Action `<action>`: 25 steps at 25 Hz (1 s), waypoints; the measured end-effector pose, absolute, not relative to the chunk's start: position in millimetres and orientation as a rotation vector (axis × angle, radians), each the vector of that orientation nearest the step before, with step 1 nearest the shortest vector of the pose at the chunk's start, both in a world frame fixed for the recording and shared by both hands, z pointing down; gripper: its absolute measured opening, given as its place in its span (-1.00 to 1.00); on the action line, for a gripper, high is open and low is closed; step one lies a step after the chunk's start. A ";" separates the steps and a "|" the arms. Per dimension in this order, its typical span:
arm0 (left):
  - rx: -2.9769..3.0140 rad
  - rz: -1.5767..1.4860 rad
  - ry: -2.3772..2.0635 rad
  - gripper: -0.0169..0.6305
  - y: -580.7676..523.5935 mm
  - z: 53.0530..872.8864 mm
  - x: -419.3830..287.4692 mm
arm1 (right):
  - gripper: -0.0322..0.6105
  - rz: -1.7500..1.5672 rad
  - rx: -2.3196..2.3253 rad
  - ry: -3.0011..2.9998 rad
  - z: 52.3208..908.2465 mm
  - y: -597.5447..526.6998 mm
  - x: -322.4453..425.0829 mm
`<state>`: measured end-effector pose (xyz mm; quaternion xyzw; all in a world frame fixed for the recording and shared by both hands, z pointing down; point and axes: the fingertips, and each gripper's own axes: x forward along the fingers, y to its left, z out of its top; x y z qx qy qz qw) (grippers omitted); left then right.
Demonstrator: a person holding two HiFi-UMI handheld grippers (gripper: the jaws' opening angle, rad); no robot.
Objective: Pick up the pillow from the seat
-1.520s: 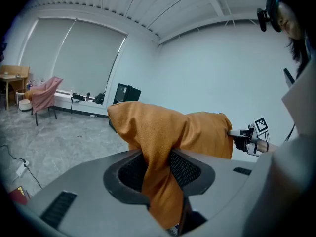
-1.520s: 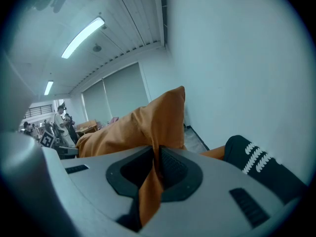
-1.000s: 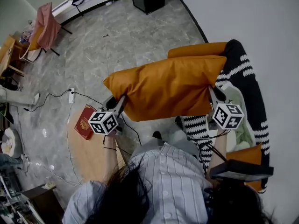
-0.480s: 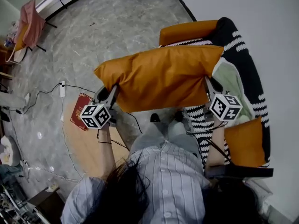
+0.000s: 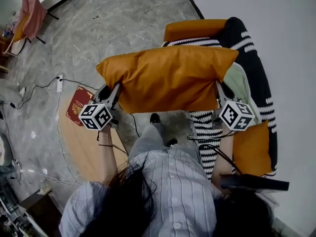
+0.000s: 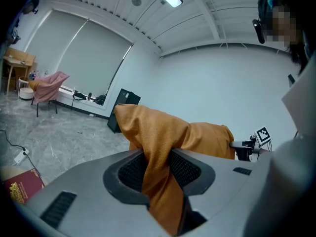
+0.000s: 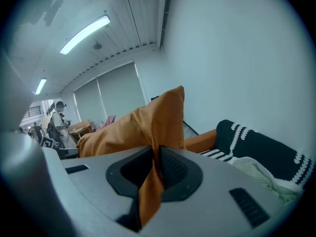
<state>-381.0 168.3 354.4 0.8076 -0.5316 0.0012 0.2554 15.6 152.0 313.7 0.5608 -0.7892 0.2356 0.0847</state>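
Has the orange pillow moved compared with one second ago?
Yes. The pillow has drawn toward the person, away from the orange back cushion; striped fabric now shows between them.

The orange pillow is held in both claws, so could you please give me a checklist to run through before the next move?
1. Left claw shut on the orange pillow corner: ok.
2. Right claw shut on the opposite corner: ok.
3. Pillow hangs level between them: ok.
4. Pillow lifted off the armchair seat: ok.
5. Pale green blanket and second orange cushion lie on the chair, not caught: ok.
6. Space behind the person: cannot tell, out of view.
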 end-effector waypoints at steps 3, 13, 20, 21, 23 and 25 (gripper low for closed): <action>2.212 0.006 -1.455 -0.50 183.6 345.6 -369.1 | -0.74 0.693 1.678 -2.351 312.3 169.6 28.3; 2.237 0.018 -1.461 -0.50 245.6 330.0 -324.5 | -0.74 0.720 1.689 -2.359 314.3 242.4 76.5; 2.221 0.009 -1.452 -0.50 299.1 338.1 -298.4 | -0.74 0.711 1.695 -2.366 319.4 293.7 103.4; 2.222 0.007 -1.451 -0.50 304.4 338.3 -293.8 | -0.74 0.710 1.699 -2.367 320.0 299.7 108.0; 2.231 0.007 -1.447 -0.50 312.5 337.9 -285.7 | -0.74 0.710 1.711 -2.370 321.1 309.8 116.3; 2.235 0.007 -1.441 -0.50 320.3 337.8 -279.6 | -0.74 0.708 1.721 -2.369 321.7 318.7 122.7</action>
